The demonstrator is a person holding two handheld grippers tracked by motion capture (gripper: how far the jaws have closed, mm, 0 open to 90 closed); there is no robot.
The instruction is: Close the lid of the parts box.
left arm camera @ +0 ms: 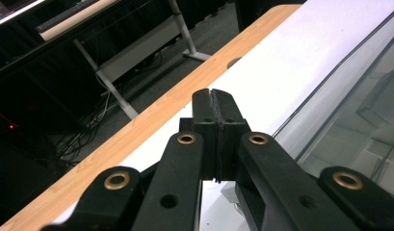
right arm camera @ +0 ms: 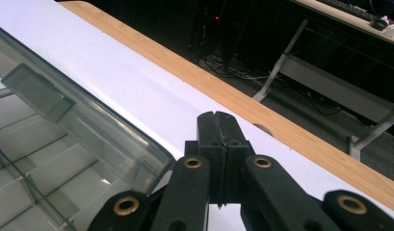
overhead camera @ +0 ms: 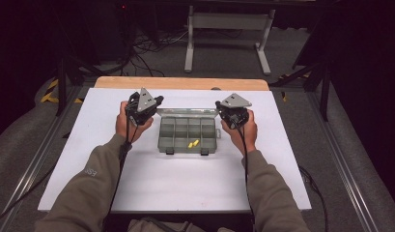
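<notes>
The open organiser box with its raised lid blocks the middle; bare white tabletop surrounds it.

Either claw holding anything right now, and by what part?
Nothing. Left claw and right claw are both shut empty, flanking the open grey plastic compartment box.

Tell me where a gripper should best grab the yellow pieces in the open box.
Probably from straight above: the yellow pieces lie loose in a front compartment of the box, walled on all sides. Pinch one across its narrow width. Both the left gripper and right gripper are shut, so open first.
</notes>
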